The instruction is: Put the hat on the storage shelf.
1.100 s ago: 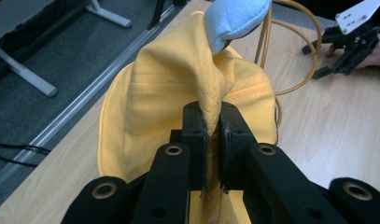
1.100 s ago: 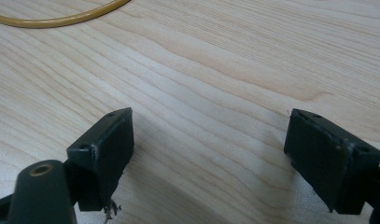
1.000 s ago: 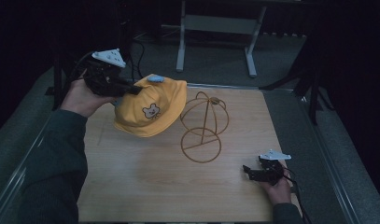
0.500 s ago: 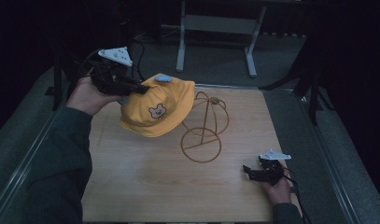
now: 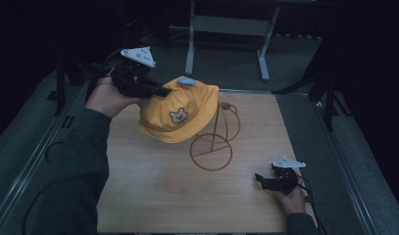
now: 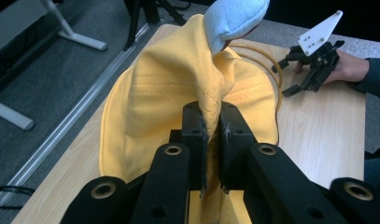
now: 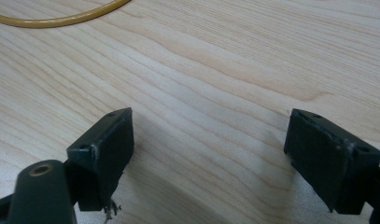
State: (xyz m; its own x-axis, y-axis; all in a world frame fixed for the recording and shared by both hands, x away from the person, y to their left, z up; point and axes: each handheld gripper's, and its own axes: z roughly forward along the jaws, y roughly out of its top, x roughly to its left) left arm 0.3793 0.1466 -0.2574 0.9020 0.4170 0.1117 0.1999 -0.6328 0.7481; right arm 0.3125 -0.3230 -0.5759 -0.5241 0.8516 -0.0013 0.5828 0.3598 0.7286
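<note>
Carrying a yellow cloth cap with a bear patch and pale blue ears across the light wooden tabletop, the left gripper has brought it from the table's left side to hang against the brass-coloured wire hat stand, a little higher than a second ago. Its jaws are clamped tight on a pinched fold of the cap's fabric. The hanging looks close to done, pending a lowering over the frame. The right gripper has stayed resting near the table's front right, jaws wide apart and empty.
</note>
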